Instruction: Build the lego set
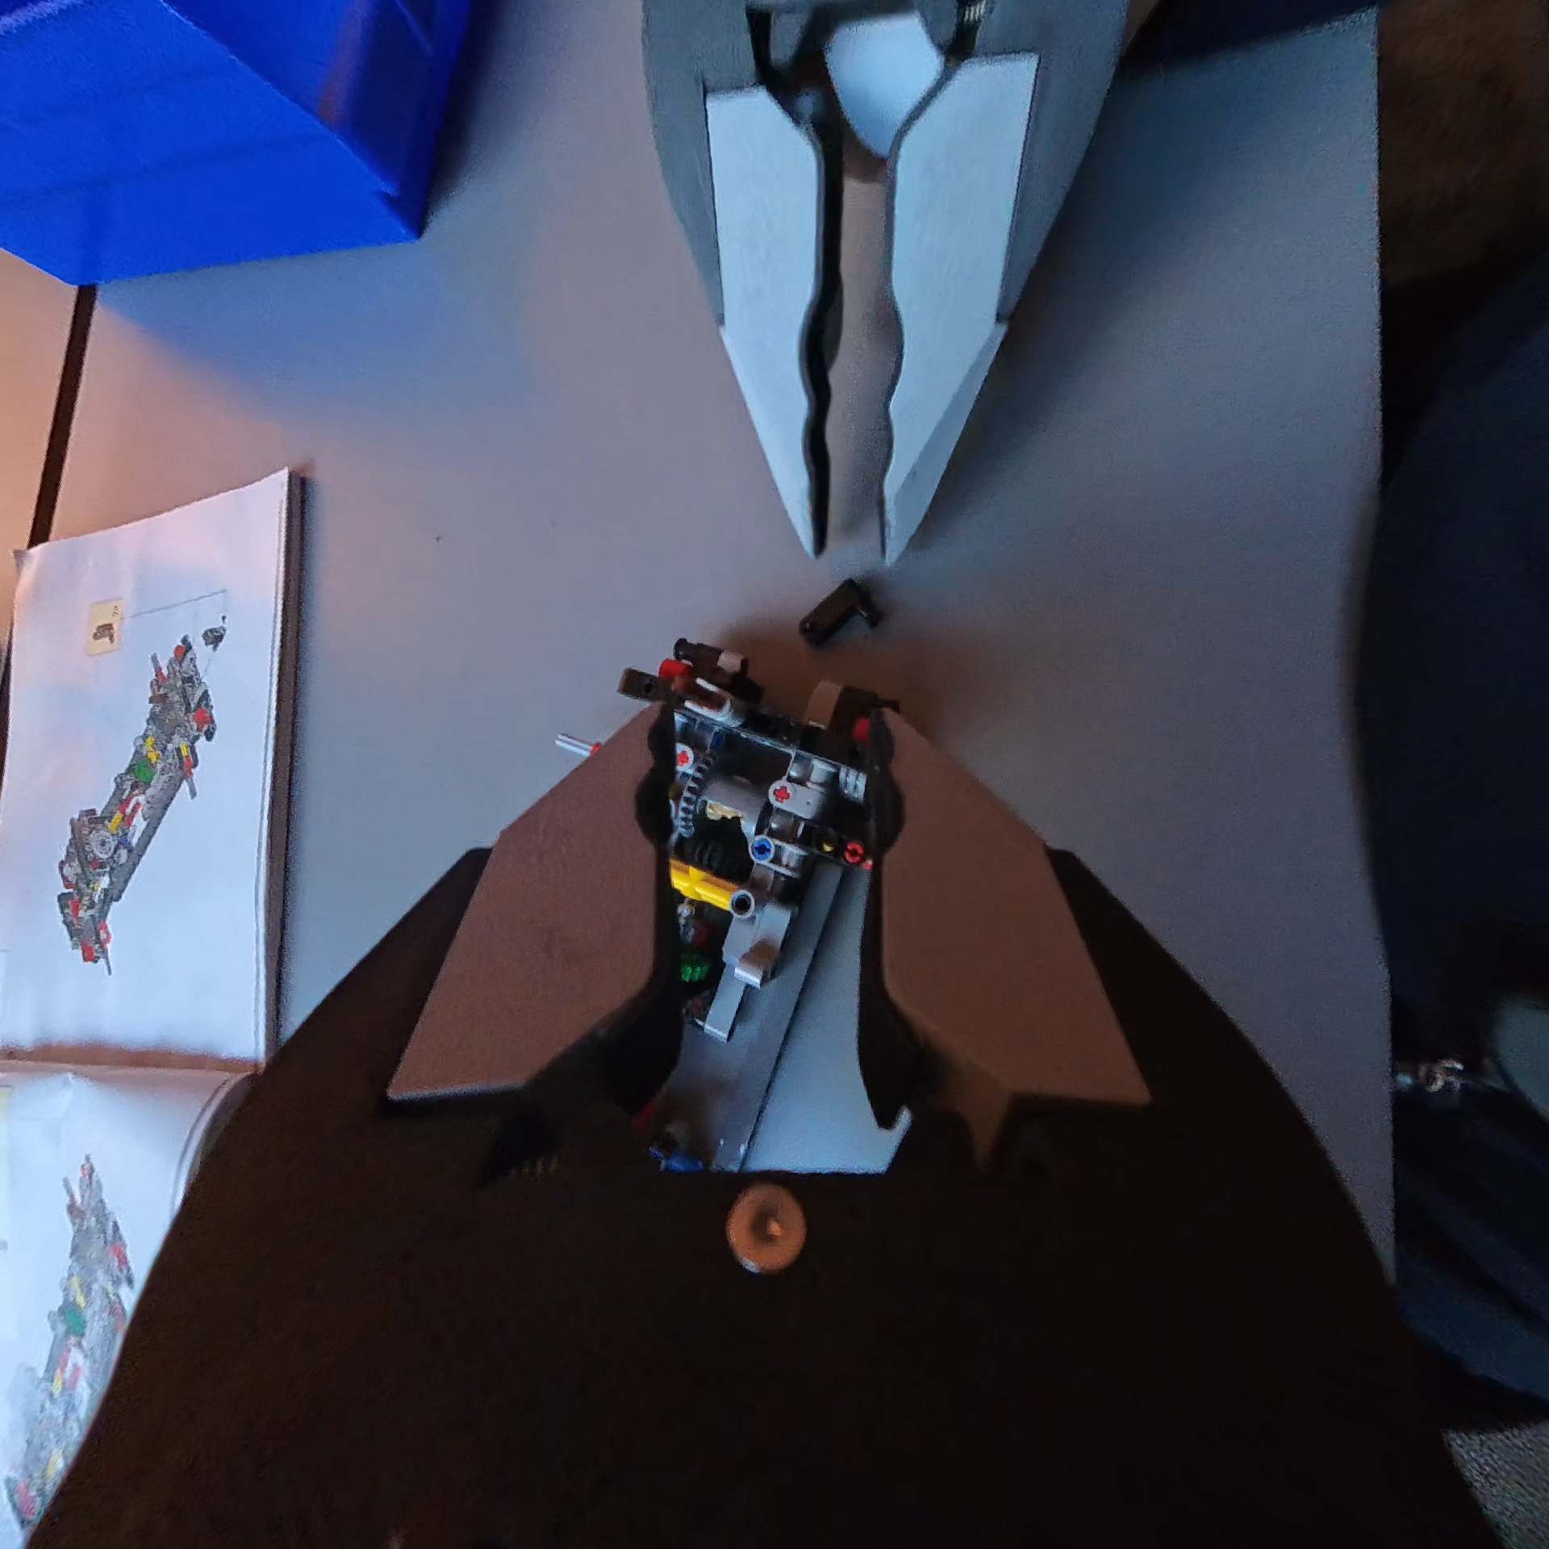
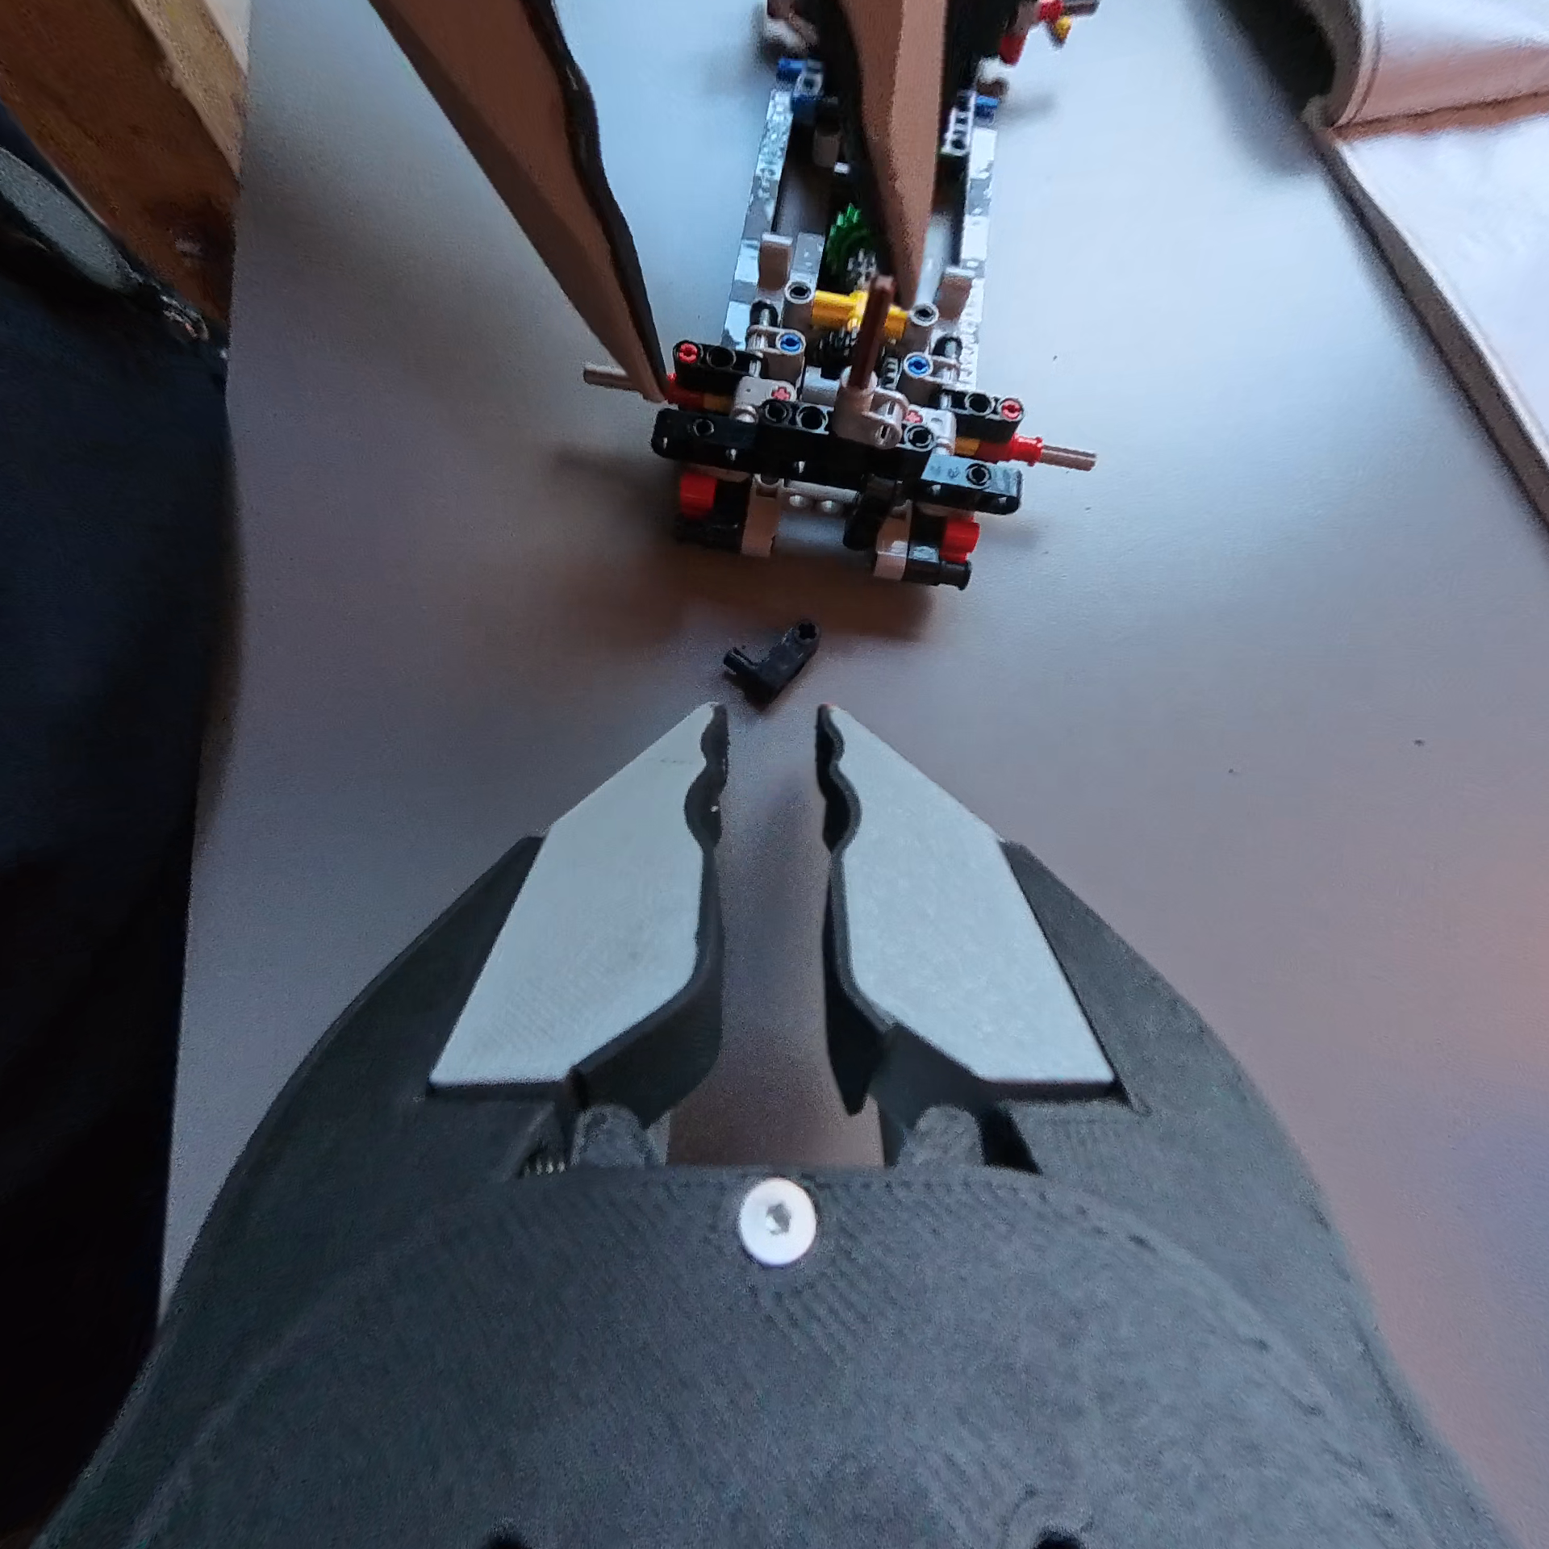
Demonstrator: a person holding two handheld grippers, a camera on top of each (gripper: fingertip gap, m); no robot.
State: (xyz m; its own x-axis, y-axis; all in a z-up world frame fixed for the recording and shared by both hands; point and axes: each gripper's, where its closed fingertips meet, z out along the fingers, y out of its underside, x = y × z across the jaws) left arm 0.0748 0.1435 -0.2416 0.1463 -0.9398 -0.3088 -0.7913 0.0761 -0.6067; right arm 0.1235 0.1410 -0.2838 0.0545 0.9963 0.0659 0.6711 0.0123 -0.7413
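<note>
A long lego chassis (image 2: pixel 847 436) of grey, black, red and yellow parts lies on the grey table (image 2: pixel 1173 754). My left gripper (image 1: pixel 767 805) straddles its near end, with both pads against the chassis (image 1: pixel 771 805). In the right wrist view one left finger (image 2: pixel 620 293) sits at the chassis's outer side and the other finger (image 2: pixel 897 209) reaches into its middle. A small black L-shaped lego piece (image 2: pixel 773 662) lies loose on the table just in front of the chassis. My right gripper (image 2: pixel 771 712) is open and empty, its tips just short of that piece (image 1: pixel 838 612). It also shows in the left wrist view (image 1: pixel 848 545).
An open instruction booklet (image 1: pixel 142 754) lies at the left, and shows at the right edge of the right wrist view (image 2: pixel 1467 168). A blue box (image 1: pixel 209 126) stands at the far left corner. A wooden object (image 2: pixel 109 126) and a person's dark clothing (image 2: pixel 84 670) border the table. My right fingertips sit around 7 cm from my left ones.
</note>
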